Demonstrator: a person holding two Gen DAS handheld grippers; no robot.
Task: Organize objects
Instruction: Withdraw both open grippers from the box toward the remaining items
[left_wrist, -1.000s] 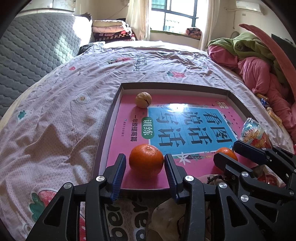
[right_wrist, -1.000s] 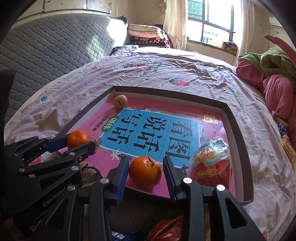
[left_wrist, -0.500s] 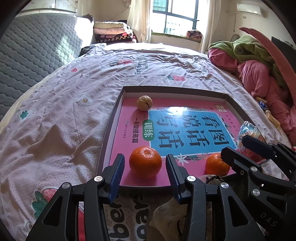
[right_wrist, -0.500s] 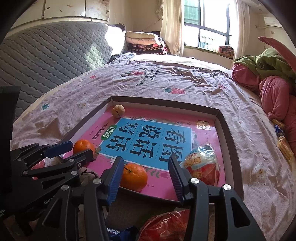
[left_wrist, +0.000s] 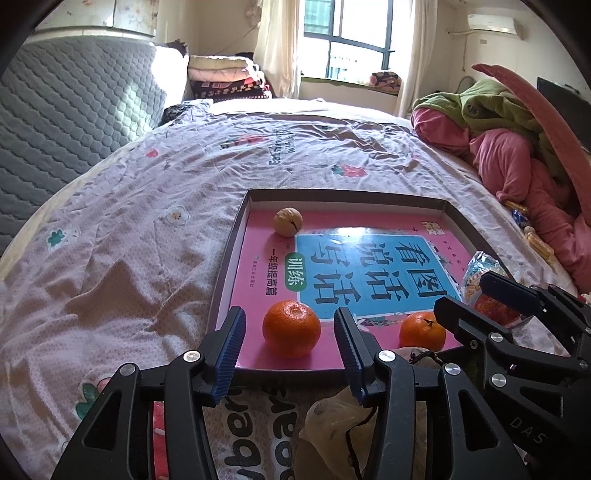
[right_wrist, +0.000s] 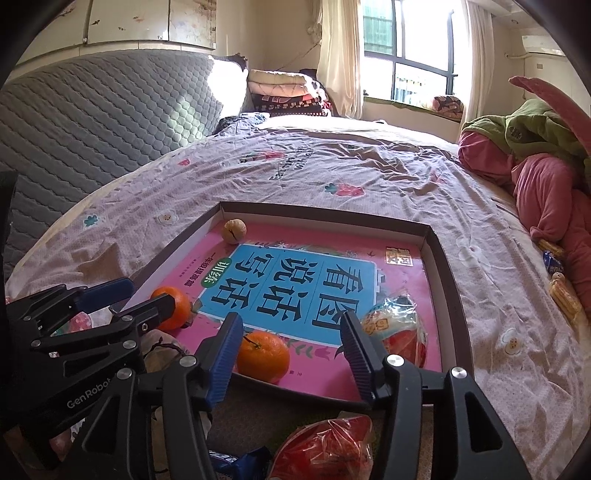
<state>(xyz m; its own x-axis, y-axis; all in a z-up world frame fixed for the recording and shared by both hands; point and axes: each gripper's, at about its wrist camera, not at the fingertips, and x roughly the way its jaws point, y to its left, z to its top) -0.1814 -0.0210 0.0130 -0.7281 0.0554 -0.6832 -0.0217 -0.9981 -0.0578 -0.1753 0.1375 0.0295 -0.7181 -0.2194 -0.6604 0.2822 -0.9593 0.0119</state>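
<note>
1 tray (left_wrist: 225, 273) is set on the bed (left_wrist: 129, 229). In it are counted 2 oranges (left_wrist: 291, 328) (left_wrist: 422, 330), 1 walnut (left_wrist: 287, 221) and 1 snack bag (right_wrist: 397, 325). Left gripper (left_wrist: 288, 339) and right gripper (right_wrist: 290, 341) are spread wide, nothing held, each framing 1 orange.

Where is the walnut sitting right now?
The walnut lies in the far left corner of the box lid, on the pink book cover, well beyond both oranges; the right wrist view shows it there too.
</note>
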